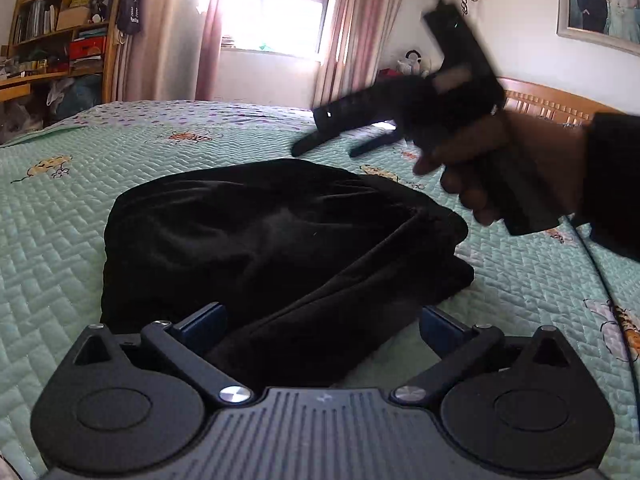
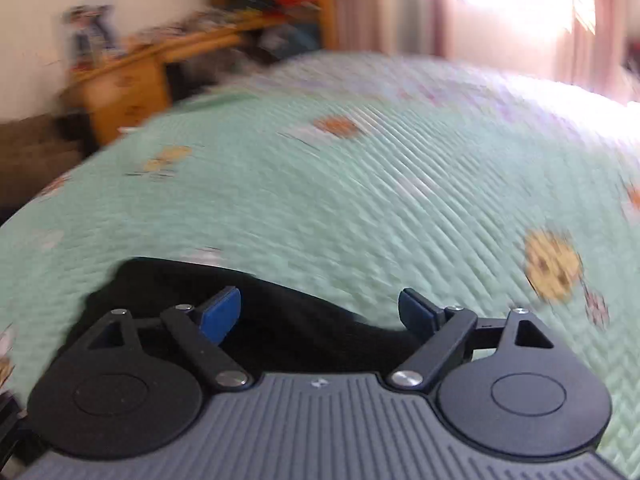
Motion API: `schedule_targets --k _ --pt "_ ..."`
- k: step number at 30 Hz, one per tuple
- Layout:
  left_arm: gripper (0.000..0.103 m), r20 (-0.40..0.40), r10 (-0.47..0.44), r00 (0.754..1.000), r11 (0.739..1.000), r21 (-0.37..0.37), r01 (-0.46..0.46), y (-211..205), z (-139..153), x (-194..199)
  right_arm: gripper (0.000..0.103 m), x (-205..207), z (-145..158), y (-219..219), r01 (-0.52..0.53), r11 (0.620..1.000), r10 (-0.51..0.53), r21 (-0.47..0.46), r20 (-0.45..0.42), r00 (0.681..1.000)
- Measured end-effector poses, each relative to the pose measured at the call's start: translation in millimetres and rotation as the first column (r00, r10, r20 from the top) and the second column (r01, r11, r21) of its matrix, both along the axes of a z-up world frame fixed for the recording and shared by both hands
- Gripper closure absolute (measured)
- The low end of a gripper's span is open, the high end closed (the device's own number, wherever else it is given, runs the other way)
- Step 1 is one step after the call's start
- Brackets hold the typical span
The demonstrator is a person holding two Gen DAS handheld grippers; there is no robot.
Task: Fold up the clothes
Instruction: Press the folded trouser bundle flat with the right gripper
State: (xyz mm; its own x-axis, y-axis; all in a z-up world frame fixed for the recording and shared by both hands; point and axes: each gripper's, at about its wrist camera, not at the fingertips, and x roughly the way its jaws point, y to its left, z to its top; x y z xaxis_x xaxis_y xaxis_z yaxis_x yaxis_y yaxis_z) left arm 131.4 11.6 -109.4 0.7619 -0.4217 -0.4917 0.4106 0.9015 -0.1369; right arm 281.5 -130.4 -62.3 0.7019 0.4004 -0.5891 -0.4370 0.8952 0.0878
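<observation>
Left wrist view: we hold both grippers wide apart, empty, above the bundled black garment to regrasp.

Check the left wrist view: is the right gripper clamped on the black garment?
No. The right gripper hangs with its jaws apart above the green quilt, beyond the black garment, with nothing between them.
</observation>
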Motion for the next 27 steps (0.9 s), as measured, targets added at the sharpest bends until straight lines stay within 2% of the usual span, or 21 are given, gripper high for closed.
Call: schedule_targets --k 1,3,6,8,9,10,11,13,14,15,18,19,21,22,23,25,27 --pt "0.001 -0.009 -0.001 1.0 1.0 0.008 0.001 -1 0 -1 0.016 -13 9 14 -0.07 0.997 0.07 -0.019 0.042 0.997" --pt "0.001 -0.026 0.001 1.0 0.999 0.034 -0.001 -5 -1 -1 0.016 -15 25 61 -0.209 0.976 0.211 -0.061 0.034 0.977" --pt "0.001 -0.038 0.006 0.999 0.998 0.07 -0.003 -10 -2 -5 0.016 -15 24 118 -0.346 0.935 0.346 -0.076 -0.008 0.938" --pt "0.001 -0.037 -0.007 0.999 0.996 0.089 0.011 -13 0 -11 0.016 -15 19 150 -0.444 0.889 0.439 -0.112 -0.067 0.896" --pt "0.001 -0.029 -0.016 0.999 0.997 0.08 0.018 -10 2 -18 0.016 -11 6 164 -0.445 0.875 0.436 -0.189 -0.09 0.895" --pt "0.001 -0.021 -0.023 1.0 0.997 0.068 0.025 -6 4 -25 0.018 -6 -7 172 -0.407 0.866 0.395 -0.29 -0.102 0.913" --pt "0.001 -0.012 -0.031 0.999 0.998 0.056 0.032 -1 7 -32 0.016 1 -15 173 -0.36 0.864 0.346 -0.352 -0.105 0.932" --pt "0.001 -0.018 -0.033 0.999 0.999 -0.002 0.033 14 12 -49 0.017 9 -6 154 -0.288 0.933 0.266 -0.215 -0.127 0.956" --pt "0.001 -0.026 -0.028 0.999 0.999 -0.032 0.027 21 13 -56 0.016 2 3 149 -0.25 0.954 0.236 -0.168 -0.098 0.967" --pt "0.001 -0.031 -0.004 1.0 0.999 -0.052 0.003 27 12 -60 0.015 -9 14 148 -0.257 0.955 0.251 -0.148 -0.054 0.966" --pt "0.004 -0.064 0.091 0.994 0.991 -0.092 -0.097 37 7 -57 0.015 -15 26 171 -0.288 0.918 0.306 -0.272 0.026 0.952" --pt "0.006 -0.084 0.104 0.991 0.987 -0.111 -0.113 39 6 -53 0.015 -4 15 182 -0.311 0.882 0.32 -0.354 -0.033 0.947" --pt "0.006 -0.11 0.134 0.985 0.979 -0.139 -0.148 41 6 -51 0.017 20 -8 203 -0.36 0.786 0.33 -0.502 -0.153 0.932" --pt "0.004 -0.129 0.131 0.983 0.979 -0.141 -0.149 40 4 -50 0.014 31 -14 204 -0.366 0.772 0.319 -0.52 -0.181 0.93" --pt "0.002 -0.144 0.116 0.983 0.982 -0.132 -0.136 37 2 -49 0.012 46 -12 200 -0.331 0.802 0.275 -0.497 -0.184 0.944" --pt "0.003 -0.129 0.112 0.985 0.987 -0.103 -0.126 34 3 -53 0.012 71 -2 187 -0.183 0.856 0.131 -0.484 -0.139 0.982" --pt "0.01 -0.089 0.132 0.987 0.979 -0.146 -0.144 46 12 -63 0.016 75 11 177 -0.093 0.895 0.044 -0.435 -0.122 0.992"
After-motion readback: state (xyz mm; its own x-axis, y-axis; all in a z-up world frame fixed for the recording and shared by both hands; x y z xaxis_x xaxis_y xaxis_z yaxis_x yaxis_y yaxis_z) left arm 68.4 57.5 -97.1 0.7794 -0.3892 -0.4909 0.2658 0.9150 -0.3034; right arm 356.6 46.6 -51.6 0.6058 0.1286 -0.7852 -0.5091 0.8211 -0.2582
